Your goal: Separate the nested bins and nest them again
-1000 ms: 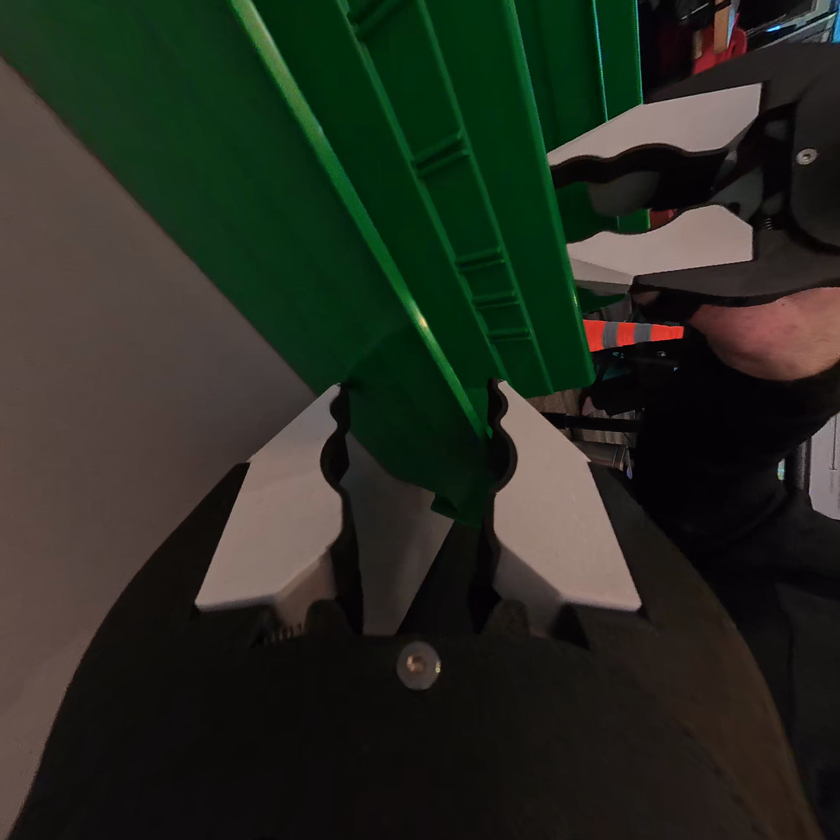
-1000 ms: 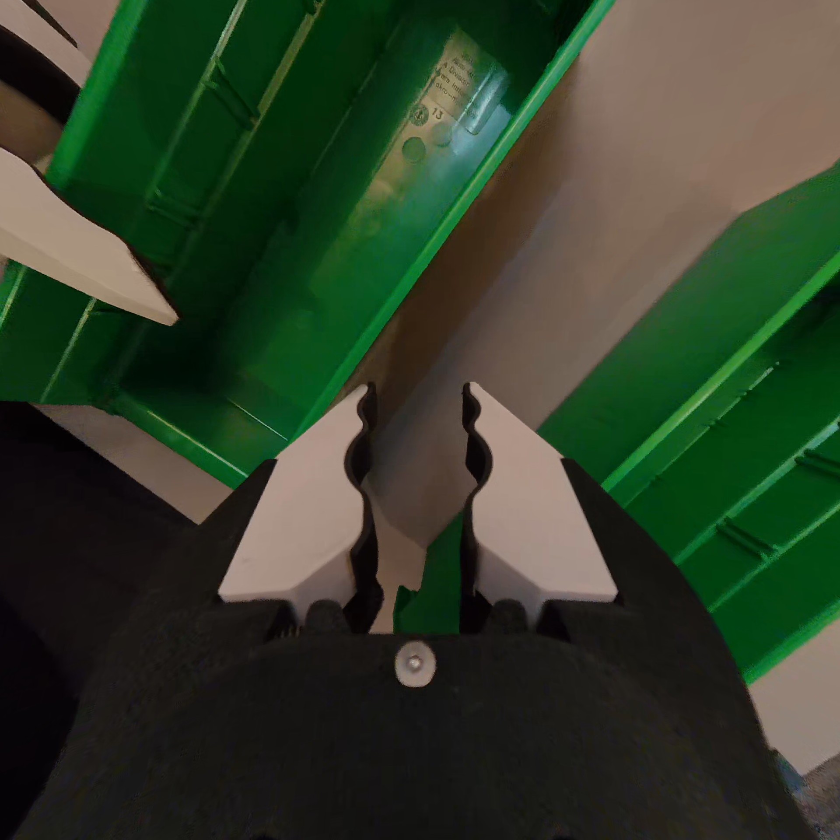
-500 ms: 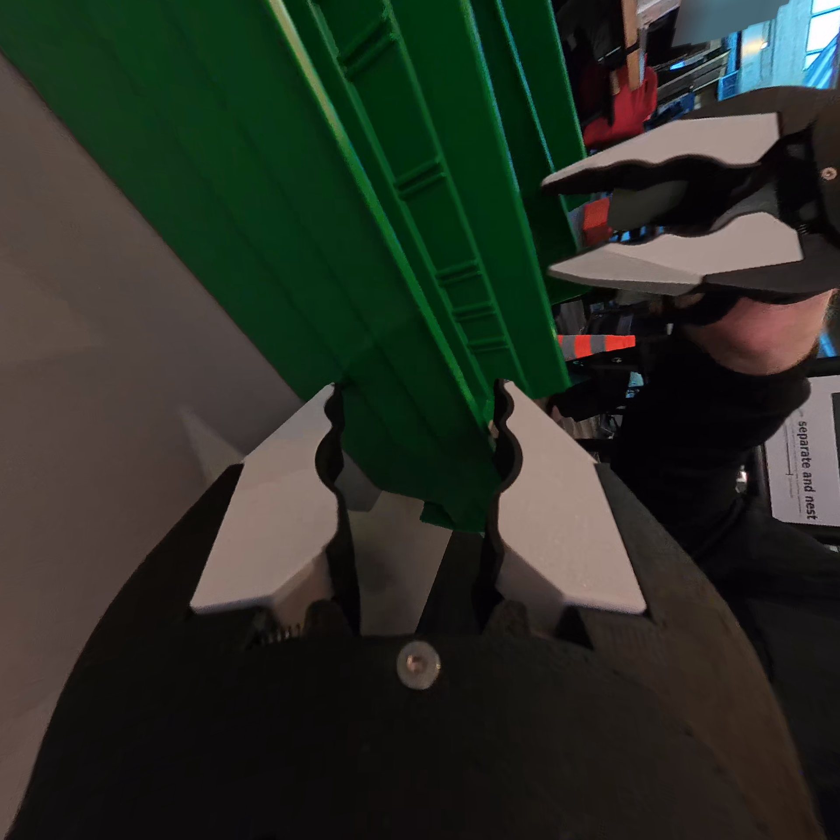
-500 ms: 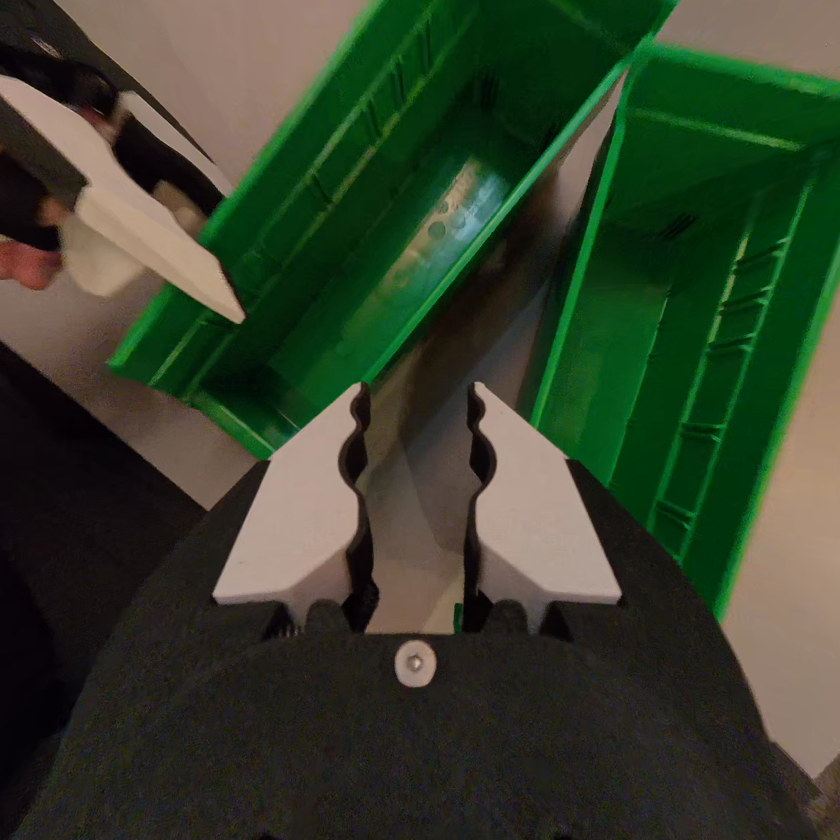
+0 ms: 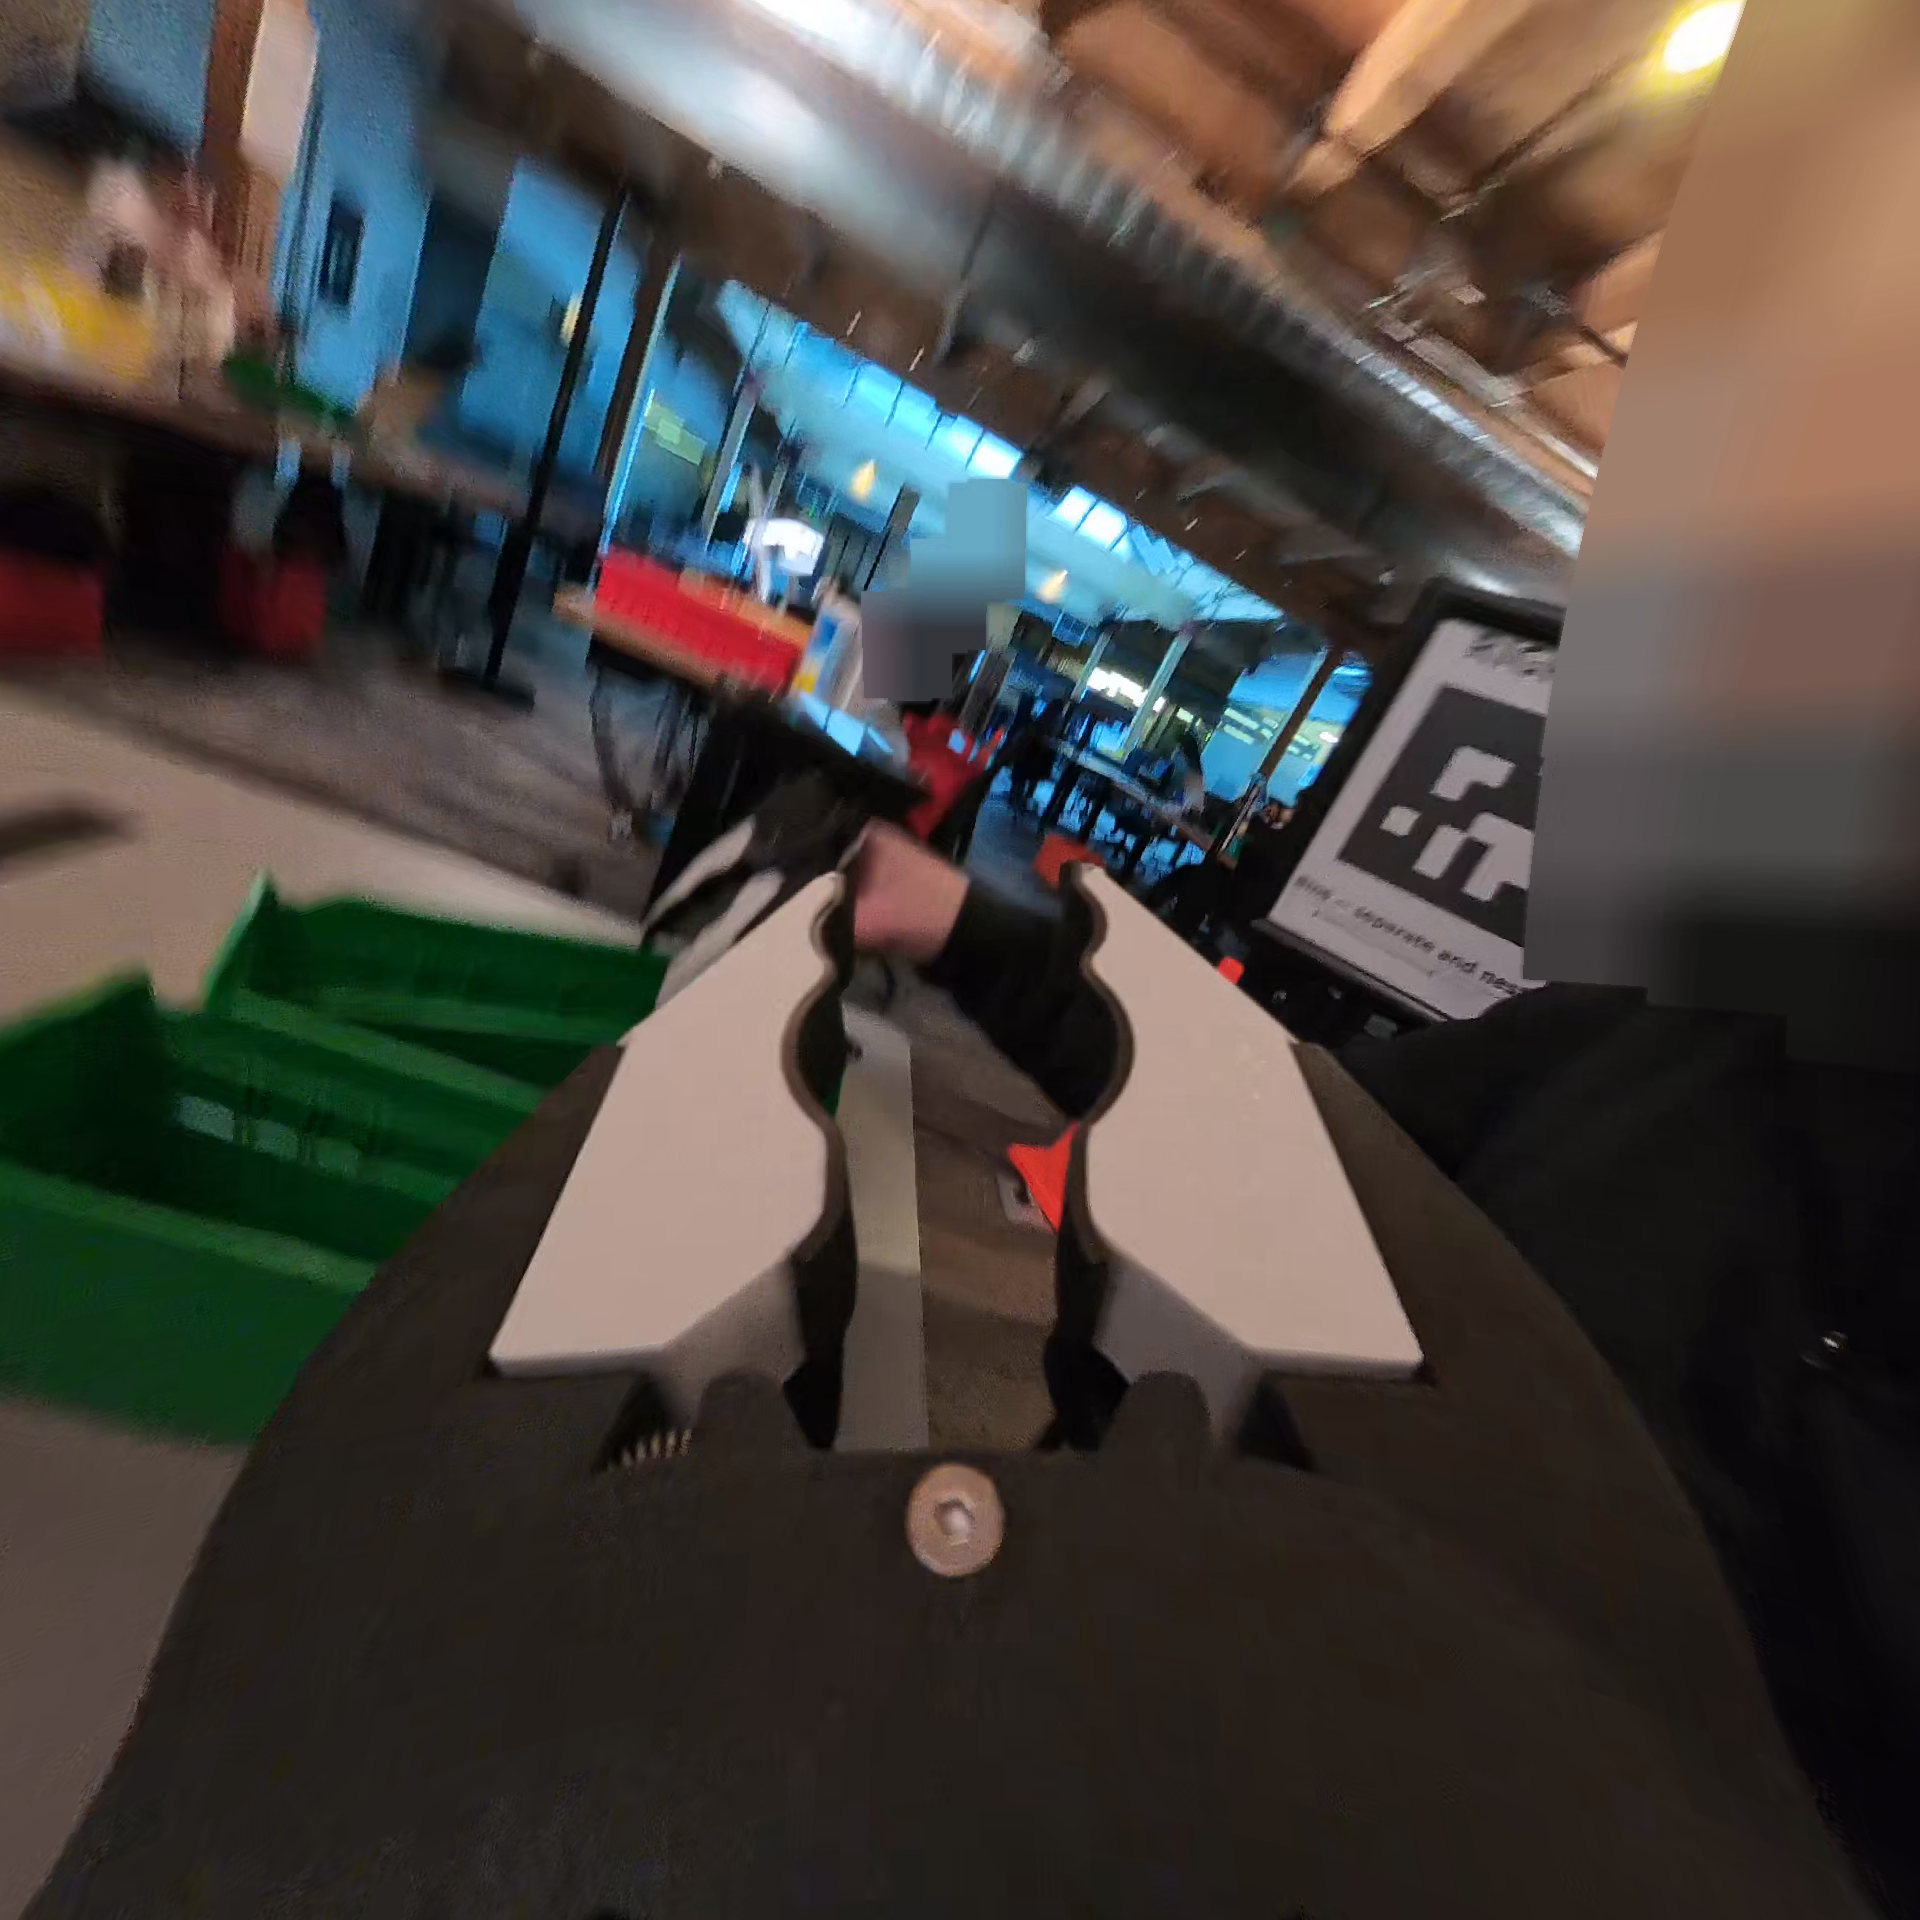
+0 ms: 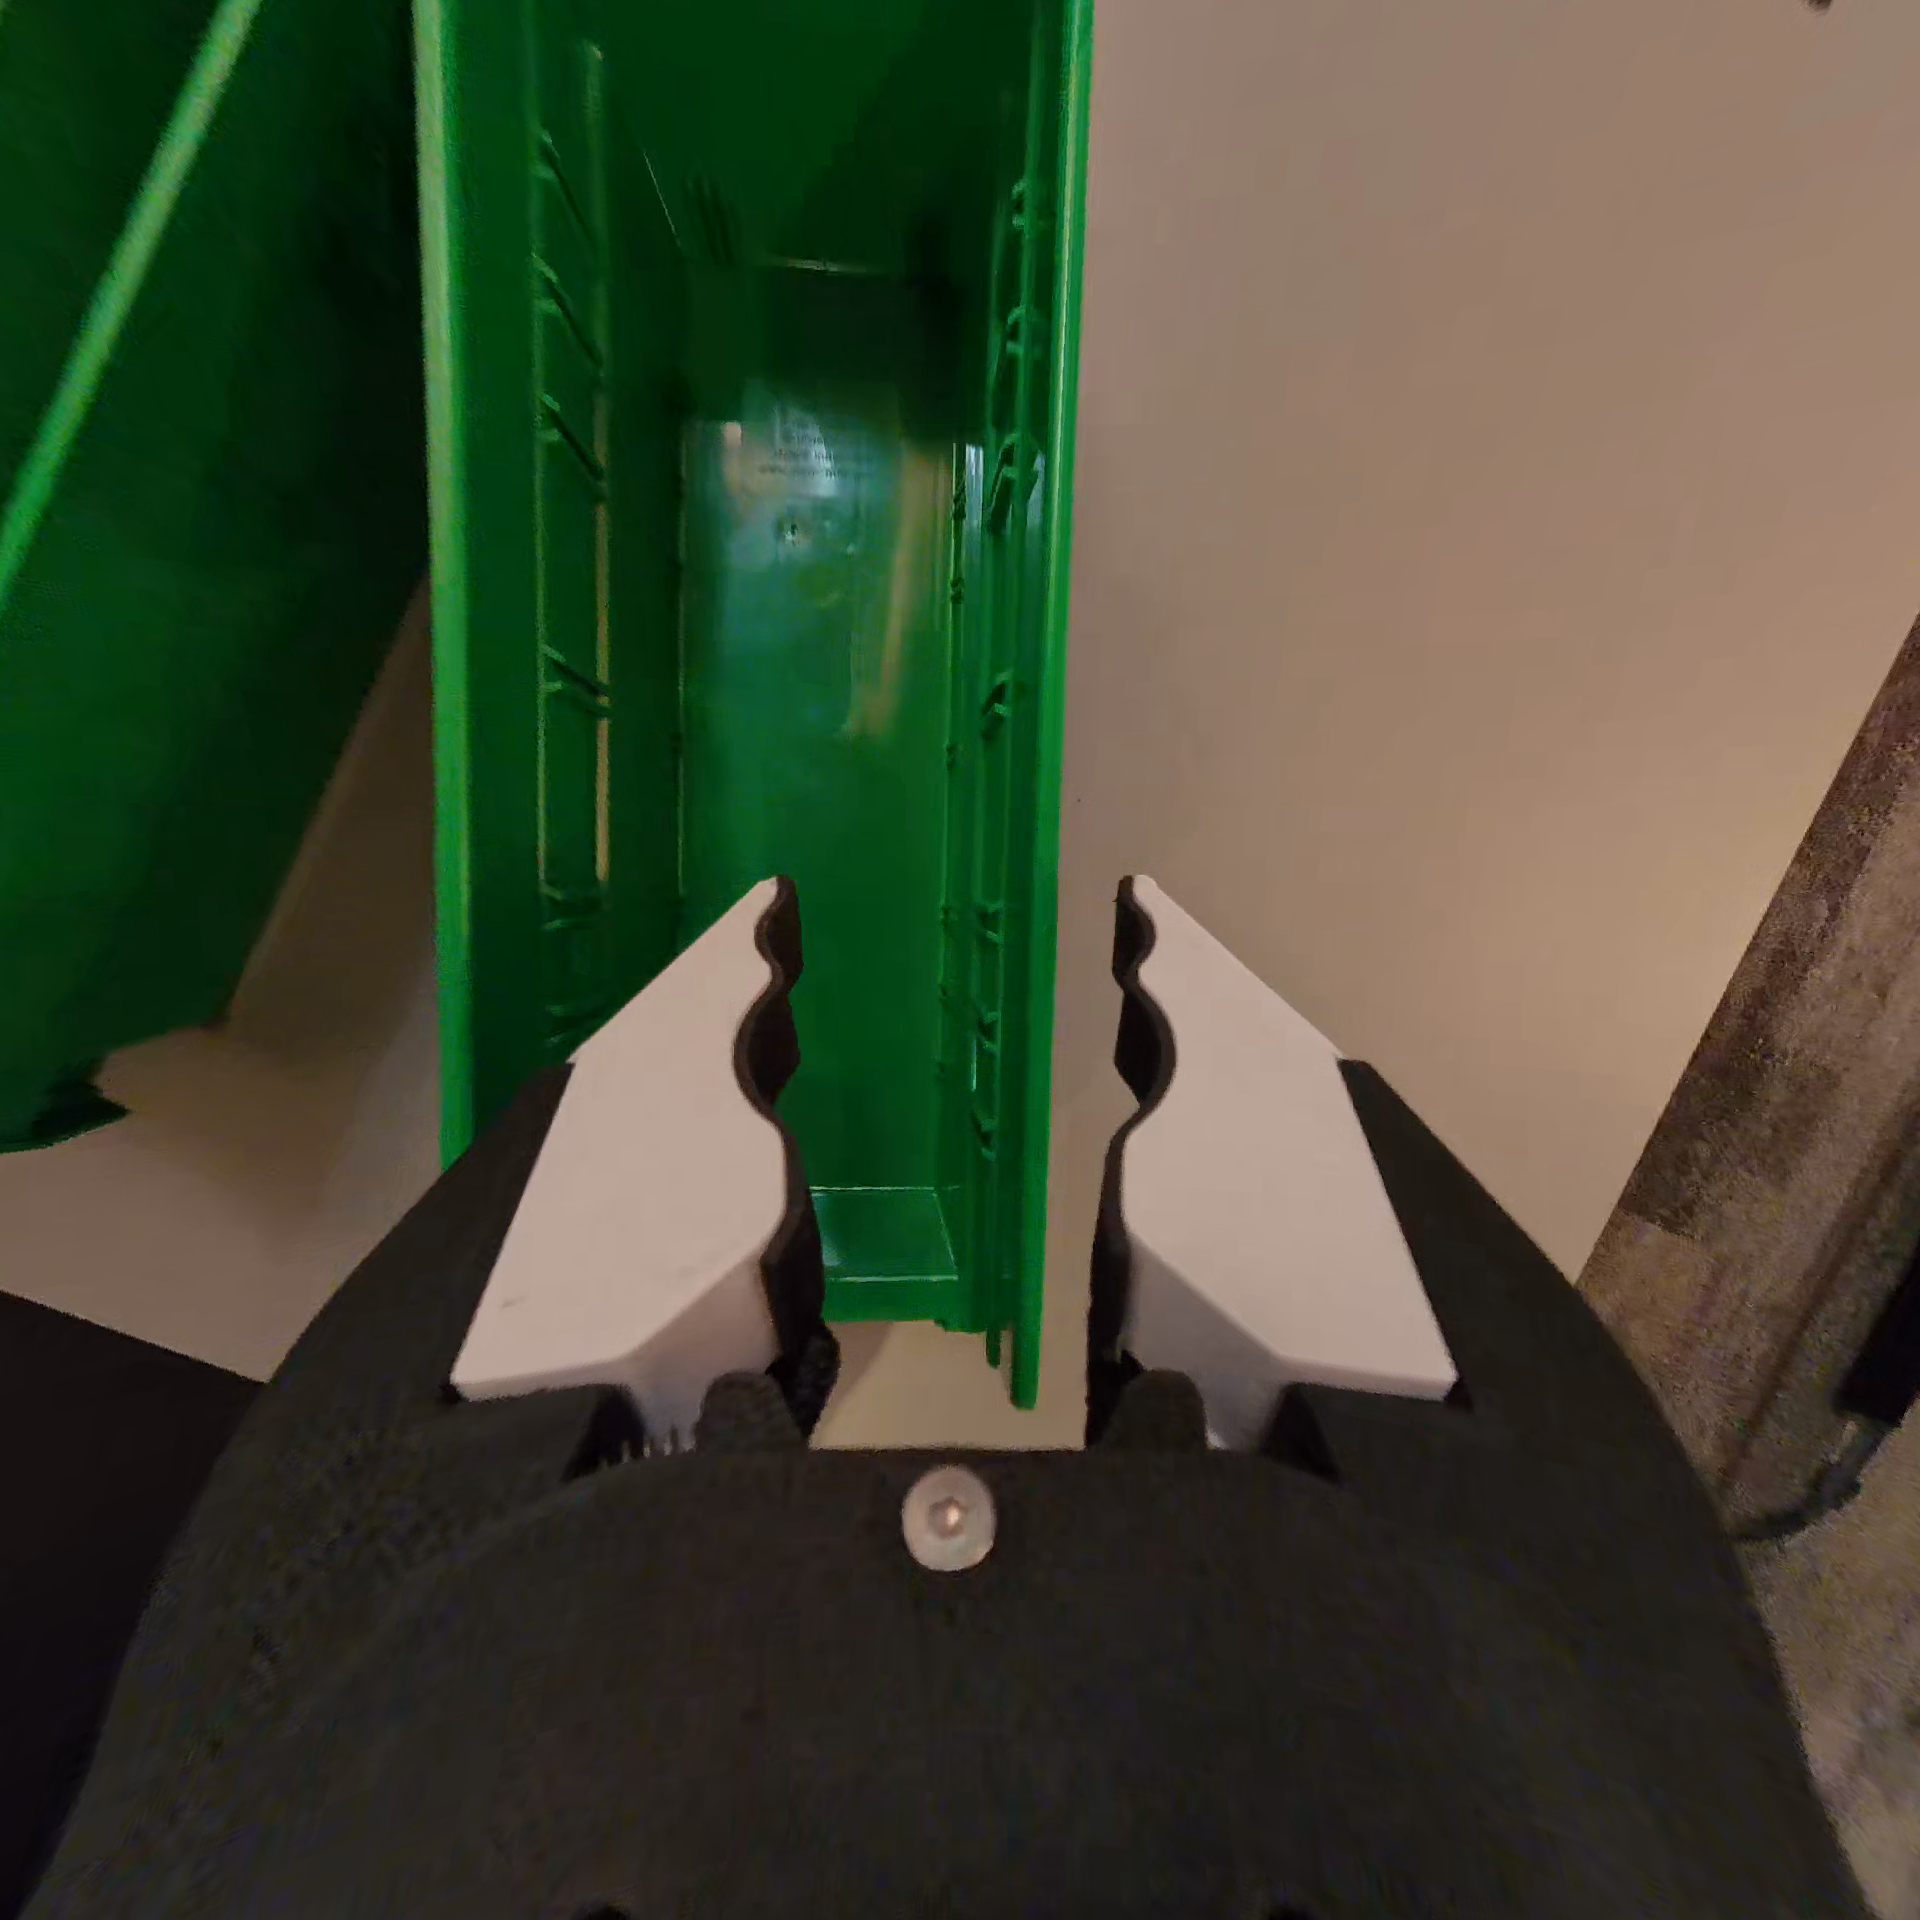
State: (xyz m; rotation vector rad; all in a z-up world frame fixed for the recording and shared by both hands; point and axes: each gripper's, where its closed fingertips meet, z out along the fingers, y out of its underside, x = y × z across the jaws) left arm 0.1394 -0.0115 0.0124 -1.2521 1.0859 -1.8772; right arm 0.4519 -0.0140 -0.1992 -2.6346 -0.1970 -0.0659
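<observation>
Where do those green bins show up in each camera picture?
Left wrist view: the green bins sit lower left, blurred, on the pale table.
Right wrist view: one green bin runs straight ahead beyond the right gripper; another fills the left edge.
Shared landmark: the pale table under them.

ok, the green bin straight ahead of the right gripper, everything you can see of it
The green bin is a long, narrow, glossy plastic trough, open side up and empty, lying flat on the pale table. Ribbed ladder-like mouldings line both long inner walls. A second green bin lies apart at its left. The right gripper is open over its near end, not touching.
</observation>
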